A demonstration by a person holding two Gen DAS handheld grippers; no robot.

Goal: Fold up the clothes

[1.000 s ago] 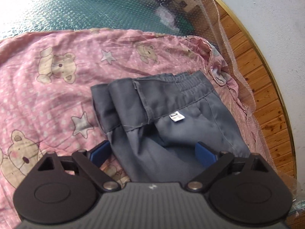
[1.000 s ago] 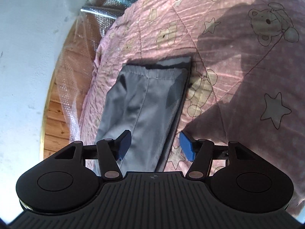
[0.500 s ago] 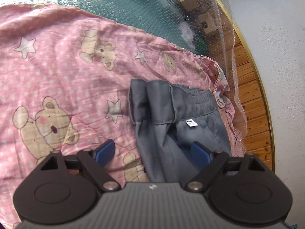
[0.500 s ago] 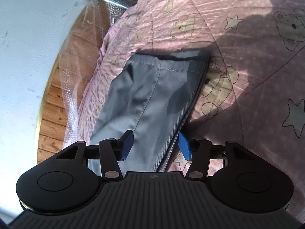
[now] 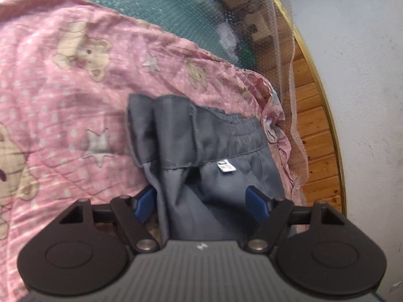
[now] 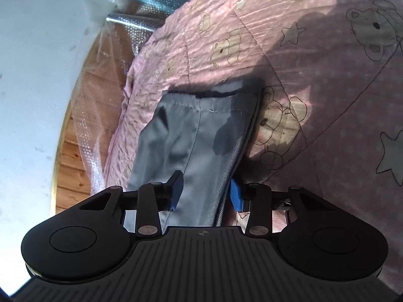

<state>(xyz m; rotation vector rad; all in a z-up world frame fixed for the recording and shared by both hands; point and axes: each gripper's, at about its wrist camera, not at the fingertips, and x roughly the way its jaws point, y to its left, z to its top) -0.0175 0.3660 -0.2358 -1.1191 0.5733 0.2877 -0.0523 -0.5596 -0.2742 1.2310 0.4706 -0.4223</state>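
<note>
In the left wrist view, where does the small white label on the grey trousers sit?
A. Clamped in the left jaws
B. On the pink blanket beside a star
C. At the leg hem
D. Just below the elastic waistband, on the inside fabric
D: the white label lies on the grey trousers right under the gathered waistband, clear of the jaws.
</note>
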